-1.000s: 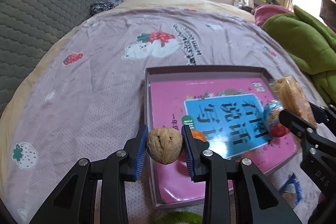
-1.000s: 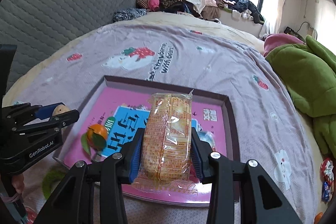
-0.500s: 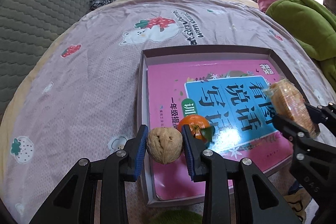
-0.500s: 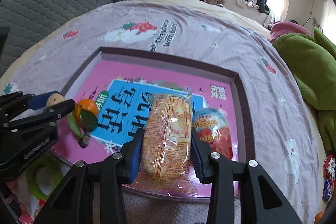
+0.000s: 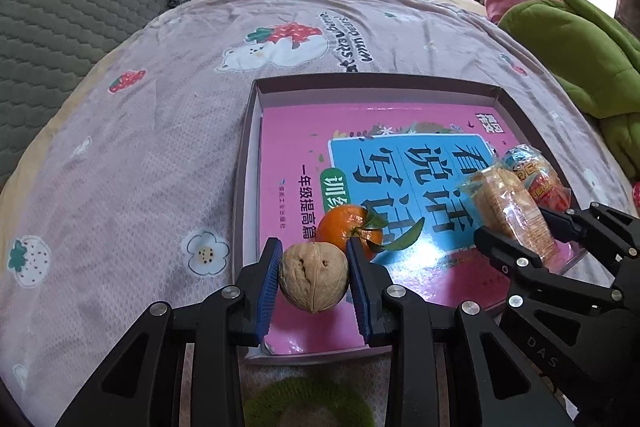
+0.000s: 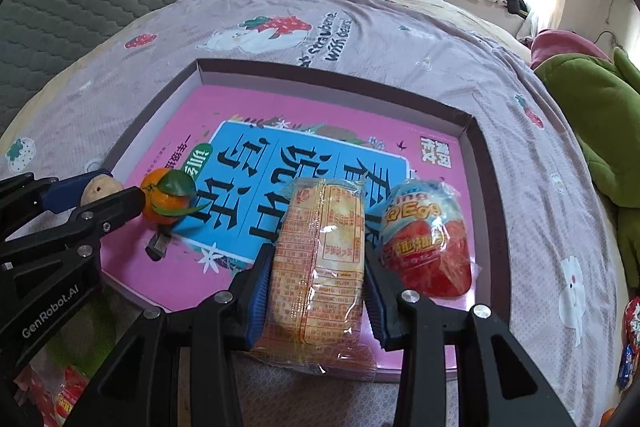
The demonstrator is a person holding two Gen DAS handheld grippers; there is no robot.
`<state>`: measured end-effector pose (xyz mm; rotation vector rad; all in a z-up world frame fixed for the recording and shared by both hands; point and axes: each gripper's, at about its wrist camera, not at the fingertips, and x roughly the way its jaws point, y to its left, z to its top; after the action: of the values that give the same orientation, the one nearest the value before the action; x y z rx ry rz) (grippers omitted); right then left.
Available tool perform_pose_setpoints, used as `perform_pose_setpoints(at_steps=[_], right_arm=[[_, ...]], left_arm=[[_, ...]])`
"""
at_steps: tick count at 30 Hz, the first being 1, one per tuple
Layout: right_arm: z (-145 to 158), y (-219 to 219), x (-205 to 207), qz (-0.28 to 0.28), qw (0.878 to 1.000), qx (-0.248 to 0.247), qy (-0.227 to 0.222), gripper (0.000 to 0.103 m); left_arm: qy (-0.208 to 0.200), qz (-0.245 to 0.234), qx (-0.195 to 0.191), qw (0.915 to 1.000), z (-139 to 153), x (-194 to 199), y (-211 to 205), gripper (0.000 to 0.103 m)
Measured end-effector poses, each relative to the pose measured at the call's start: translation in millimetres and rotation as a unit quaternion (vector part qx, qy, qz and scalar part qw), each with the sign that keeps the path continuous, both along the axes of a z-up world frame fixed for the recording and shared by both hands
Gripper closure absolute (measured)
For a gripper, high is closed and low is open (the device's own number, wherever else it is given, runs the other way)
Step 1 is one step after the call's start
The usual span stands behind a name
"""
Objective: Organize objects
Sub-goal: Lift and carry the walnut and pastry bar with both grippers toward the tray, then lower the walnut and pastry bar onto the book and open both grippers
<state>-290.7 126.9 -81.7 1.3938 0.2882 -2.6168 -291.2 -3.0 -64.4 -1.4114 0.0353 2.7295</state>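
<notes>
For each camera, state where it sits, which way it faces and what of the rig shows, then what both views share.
Left wrist: sits behind the left gripper, facing forward over the tray; its fingers clamp a walnut, and the right gripper enters at right.
Right wrist: sits behind the right gripper, facing the same tray; its fingers clamp a biscuit packet, left gripper at left.
Shared: tray, tangerine, egg-shaped snack.

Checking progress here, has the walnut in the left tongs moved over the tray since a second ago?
Yes. The walnut went forward over the tray, now beside the tangerine.
</notes>
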Motion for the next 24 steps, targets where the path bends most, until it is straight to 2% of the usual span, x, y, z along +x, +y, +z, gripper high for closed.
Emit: perform_pose_setpoints(at_steps=[8,17,24], right_arm=[[-6.0,0.2,-4.7,-0.003,1.0,0.001,-0.018,0.062],[-10.6,2.5,-6.2,-0.007,1.0,-0.005,-0.029,0.062],[-12.1,0.9,-6.8,-0.01,0.999,0.011,-0.034,0.061]], left_arm=[[-0.021,0.006,0.014,0.9997,-7.5,7.1,-3.6,0.069],[-0.028,0.003,0.011,0.9996,-22.5,2.6,-3.8,0.069],[-0.029,0.002,0.003,0.9996,-20.8,0.2,-3.4,0.069]])
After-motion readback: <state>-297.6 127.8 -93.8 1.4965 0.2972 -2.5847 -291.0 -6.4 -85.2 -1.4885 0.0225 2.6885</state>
